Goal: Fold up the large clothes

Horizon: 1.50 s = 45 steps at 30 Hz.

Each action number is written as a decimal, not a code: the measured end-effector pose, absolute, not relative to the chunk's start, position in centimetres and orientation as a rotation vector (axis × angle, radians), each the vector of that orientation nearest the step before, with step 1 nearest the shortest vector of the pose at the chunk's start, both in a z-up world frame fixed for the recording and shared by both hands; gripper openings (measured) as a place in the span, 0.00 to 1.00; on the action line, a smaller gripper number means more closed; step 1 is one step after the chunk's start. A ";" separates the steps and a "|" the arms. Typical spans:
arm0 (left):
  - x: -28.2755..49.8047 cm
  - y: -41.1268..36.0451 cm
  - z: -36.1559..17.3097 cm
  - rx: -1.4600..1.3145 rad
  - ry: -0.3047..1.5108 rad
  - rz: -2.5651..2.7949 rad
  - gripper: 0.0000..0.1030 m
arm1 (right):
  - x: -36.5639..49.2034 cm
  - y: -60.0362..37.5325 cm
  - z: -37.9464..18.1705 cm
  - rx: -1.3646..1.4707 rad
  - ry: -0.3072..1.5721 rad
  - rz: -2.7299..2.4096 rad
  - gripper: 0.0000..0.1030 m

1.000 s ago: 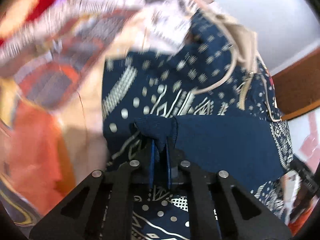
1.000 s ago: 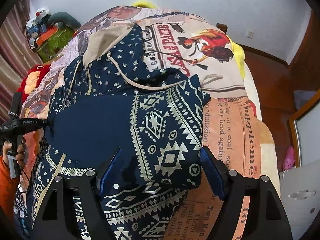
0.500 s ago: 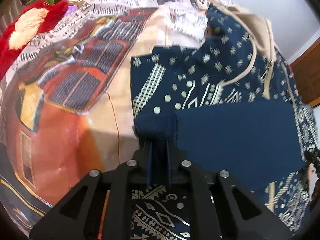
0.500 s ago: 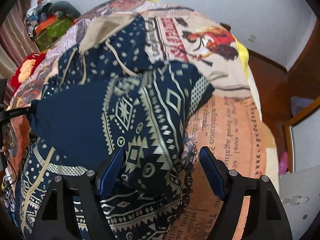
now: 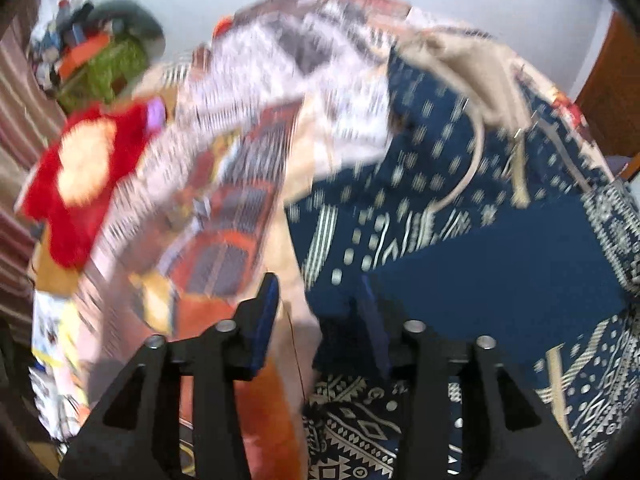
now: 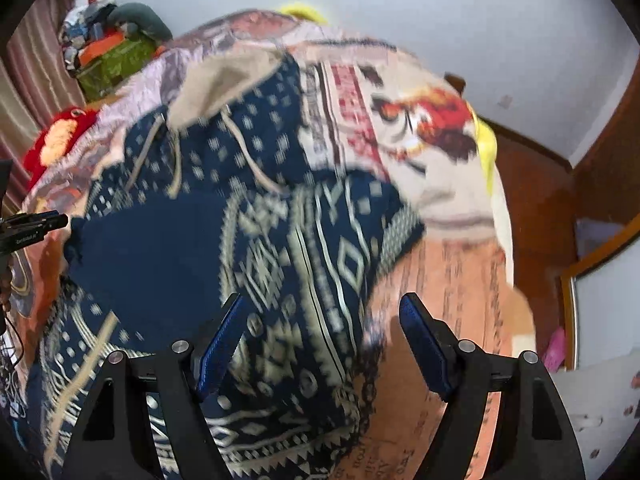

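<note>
A navy hoodie [image 6: 256, 240] with cream geometric patterns and a beige hood lies on the bed, its lower part folded up over the body. It also shows in the left wrist view [image 5: 472, 248], blurred by motion. My left gripper [image 5: 320, 304] is open and empty at the hoodie's left folded edge, just above it. It appears at the far left of the right wrist view [image 6: 36, 226]. My right gripper [image 6: 320, 340] is open and empty, hovering over the fold's right side.
The bed carries a printed blanket [image 6: 440, 280] in orange and cream. A red plush toy [image 5: 80, 176] lies at the left. A green box with clutter [image 6: 116, 60] stands at the back left. Wooden floor [image 6: 532, 200] and a door lie to the right.
My left gripper has opened and let go of the navy folded edge, which now lies on the hoodie. Both cameras have tilted up.
</note>
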<state>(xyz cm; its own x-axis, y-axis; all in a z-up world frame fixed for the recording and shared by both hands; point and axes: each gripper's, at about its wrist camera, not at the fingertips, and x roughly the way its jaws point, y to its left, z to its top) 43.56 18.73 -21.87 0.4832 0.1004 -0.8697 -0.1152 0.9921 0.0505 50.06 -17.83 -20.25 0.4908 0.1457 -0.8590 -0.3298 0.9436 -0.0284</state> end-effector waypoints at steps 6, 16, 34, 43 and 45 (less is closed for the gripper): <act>45.8 16.9 -16.1 0.015 0.907 0.096 0.63 | 52.7 -15.3 -16.9 -0.181 0.921 0.327 0.75; 54.4 14.9 -14.4 -0.030 0.834 0.063 0.72 | 62.0 -11.2 -16.9 -0.024 0.906 0.344 0.76; 64.5 15.1 -26.0 -0.326 1.042 0.018 0.50 | 72.8 -9.2 -26.2 0.230 1.073 0.376 0.40; 61.1 9.8 -21.1 -0.054 0.959 -0.015 0.13 | 69.4 -7.5 -23.6 0.140 1.011 0.487 0.06; 59.8 9.5 -19.6 -0.043 0.940 -0.028 0.12 | 68.1 -7.8 -22.3 0.131 0.986 0.514 0.05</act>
